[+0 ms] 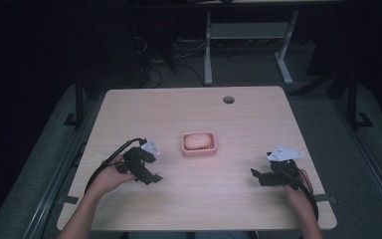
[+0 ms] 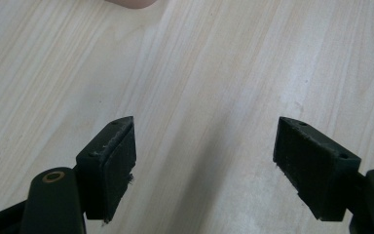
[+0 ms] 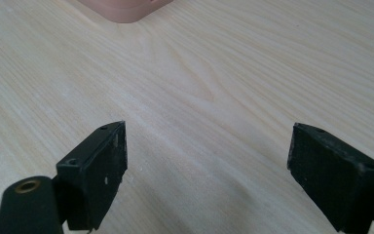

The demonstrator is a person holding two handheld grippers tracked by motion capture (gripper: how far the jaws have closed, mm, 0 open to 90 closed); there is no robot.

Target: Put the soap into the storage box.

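High view: my left gripper [image 1: 146, 172] and right gripper [image 1: 263, 177], both spread wide and holding nothing, flank the pink tray [image 1: 199, 151] carrying its rounded lump [image 1: 198, 141] mid-table, so I judge handling not yet begun.

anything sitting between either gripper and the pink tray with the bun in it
Nothing visible does. Bare table lies between the left gripper and the pink tray, and between the right gripper and it. Both grippers are open.
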